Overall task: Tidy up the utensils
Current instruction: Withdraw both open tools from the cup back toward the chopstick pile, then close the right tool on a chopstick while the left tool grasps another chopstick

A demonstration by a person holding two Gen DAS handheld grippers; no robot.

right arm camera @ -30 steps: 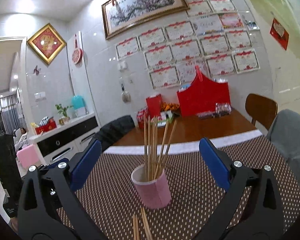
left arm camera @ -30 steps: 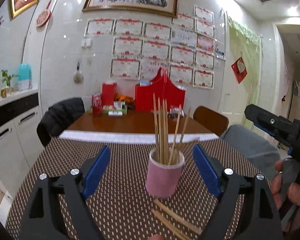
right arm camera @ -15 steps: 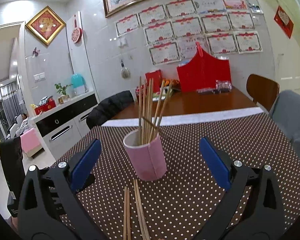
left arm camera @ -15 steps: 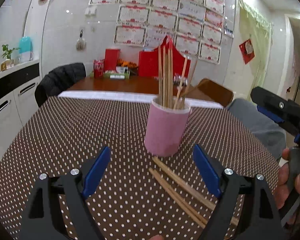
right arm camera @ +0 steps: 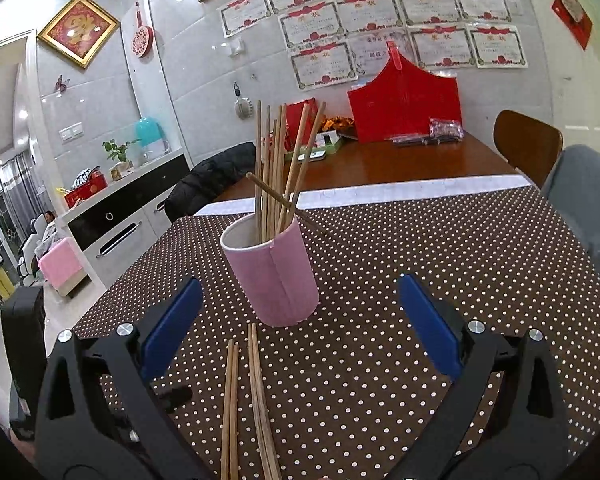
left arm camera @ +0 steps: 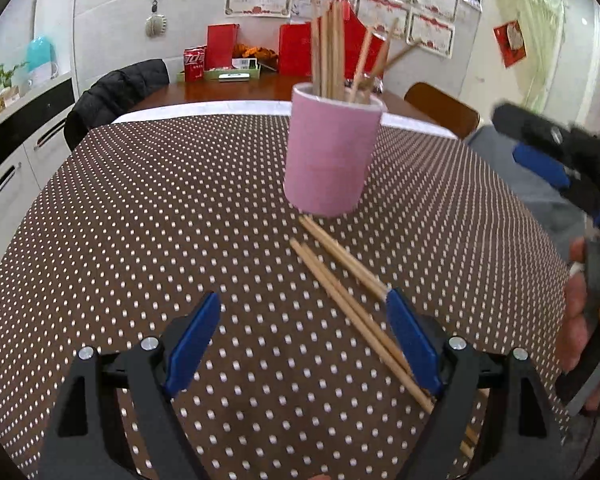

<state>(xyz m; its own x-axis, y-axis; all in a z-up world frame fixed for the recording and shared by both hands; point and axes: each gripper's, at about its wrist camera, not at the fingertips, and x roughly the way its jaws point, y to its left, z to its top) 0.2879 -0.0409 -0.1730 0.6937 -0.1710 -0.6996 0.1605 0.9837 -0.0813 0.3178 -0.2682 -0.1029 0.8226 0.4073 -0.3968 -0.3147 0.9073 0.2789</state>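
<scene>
Chopsticks (left arm camera: pixel 352 300) loose beside pink cup (left arm camera: pixel 330 152) | both claws (left arm camera: pixel 304 340) (right arm camera: pixel 300 320) wide, now lower, nearer

Brown cloth dotted white (left arm camera: pixel 148 208) spread over the near table, white edge strip along the far side. Pink cup (left arm camera: pixel 331 150) upright on the cloth, filled with standing chopsticks (left arm camera: pixel 330 48), one leaning out over the rim. Just in front of the cup, four loose chopsticks (left arm camera: pixel 340 276) flat on the dots in two pairs side by side, tips almost at the cup's base. Behind the cup, bare wooden tabletop (right arm camera: pixel 400 164) carrying red boxes (right arm camera: pixel 404 100), a red can (left arm camera: pixel 194 64) and a green tray (left arm camera: pixel 232 74) by the wall.
</scene>
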